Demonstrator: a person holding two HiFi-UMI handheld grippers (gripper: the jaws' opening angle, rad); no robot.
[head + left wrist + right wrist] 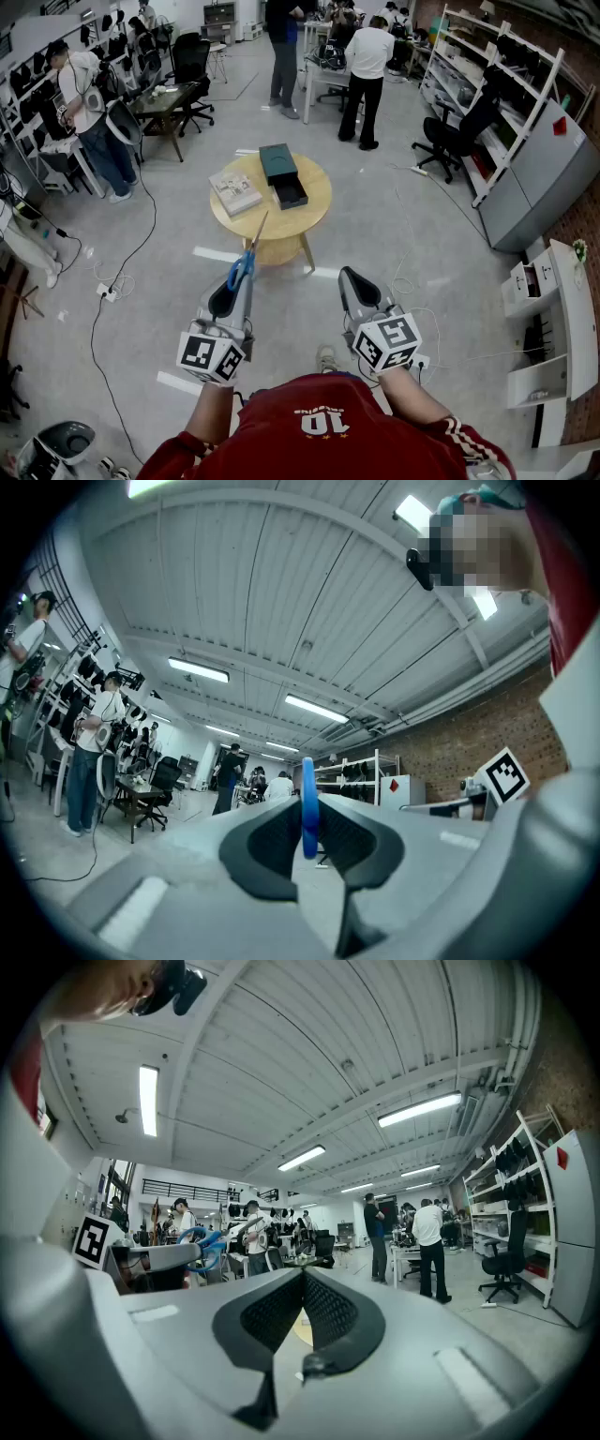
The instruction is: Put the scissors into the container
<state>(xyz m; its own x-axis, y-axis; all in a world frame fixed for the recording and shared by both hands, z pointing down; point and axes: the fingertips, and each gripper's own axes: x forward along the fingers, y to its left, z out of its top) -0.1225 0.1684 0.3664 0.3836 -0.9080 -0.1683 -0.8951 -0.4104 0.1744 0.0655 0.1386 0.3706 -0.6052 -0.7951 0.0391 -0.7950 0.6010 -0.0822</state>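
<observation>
The scissors have blue handles and long blades that point toward the round wooden table. My left gripper is shut on their handles, and the blue loop stands pinched between the pads. On the table sits the container, a dark green box with an open drawer in front of it. My right gripper hovers level beside the left one, its jaws shut on nothing. From the right gripper view the scissors show at the left.
A book lies on the table's left side. Cables run over the floor at the left. People and office chairs stand beyond the table. Shelving and a white cabinet line the right side.
</observation>
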